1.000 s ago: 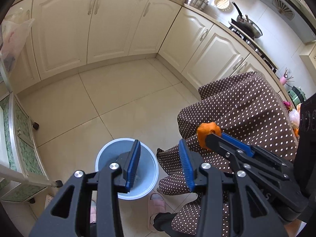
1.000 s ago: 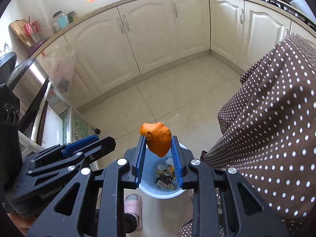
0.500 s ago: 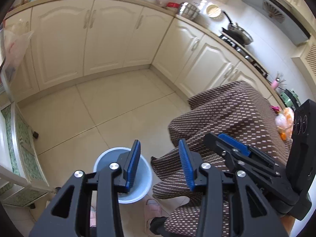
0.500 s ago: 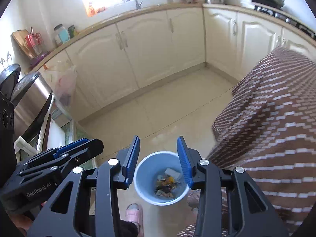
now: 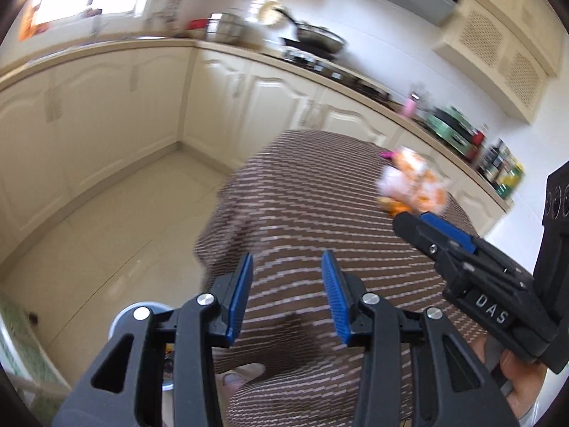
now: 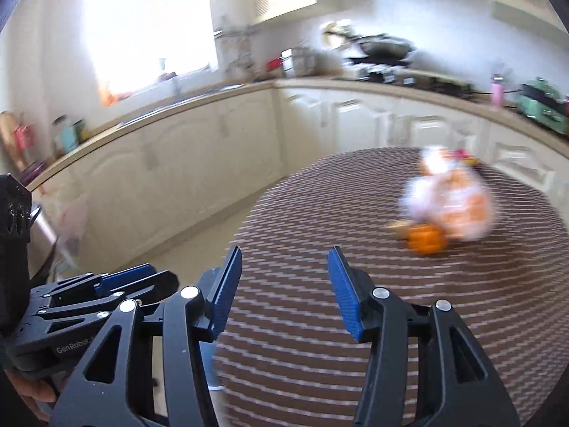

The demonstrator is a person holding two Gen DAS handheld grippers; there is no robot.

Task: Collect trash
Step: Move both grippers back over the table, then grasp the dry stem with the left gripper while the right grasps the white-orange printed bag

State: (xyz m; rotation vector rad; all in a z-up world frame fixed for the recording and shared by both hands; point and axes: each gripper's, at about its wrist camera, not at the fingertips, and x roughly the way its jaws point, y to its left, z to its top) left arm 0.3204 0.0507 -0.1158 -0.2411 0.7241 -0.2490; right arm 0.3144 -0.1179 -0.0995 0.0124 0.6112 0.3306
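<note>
Both views are motion-blurred. My left gripper (image 5: 287,270) is open and empty, over the near edge of the brown dotted tablecloth (image 5: 313,192). My right gripper (image 6: 284,267) is open and empty, also over the tablecloth (image 6: 355,235); it shows from the side in the left wrist view (image 5: 419,222). A clear bag of oranges (image 6: 451,195) and a loose piece of orange peel (image 6: 425,236) lie on the table's far right. The bag also shows in the left wrist view (image 5: 412,185). The light-blue trash bin (image 5: 124,316) on the floor peeks out behind my left fingers.
Cream kitchen cabinets (image 5: 106,114) run along the back, with a stove and pans (image 5: 313,41) on the counter. Beige tiled floor (image 5: 106,227) lies left of the table. A pink slipper (image 5: 245,373) is below. My left gripper shows at lower left in the right wrist view (image 6: 138,283).
My right gripper opened and the orange peel it held is gone from its fingers. Both grippers then swung up from over the bin toward the table top.
</note>
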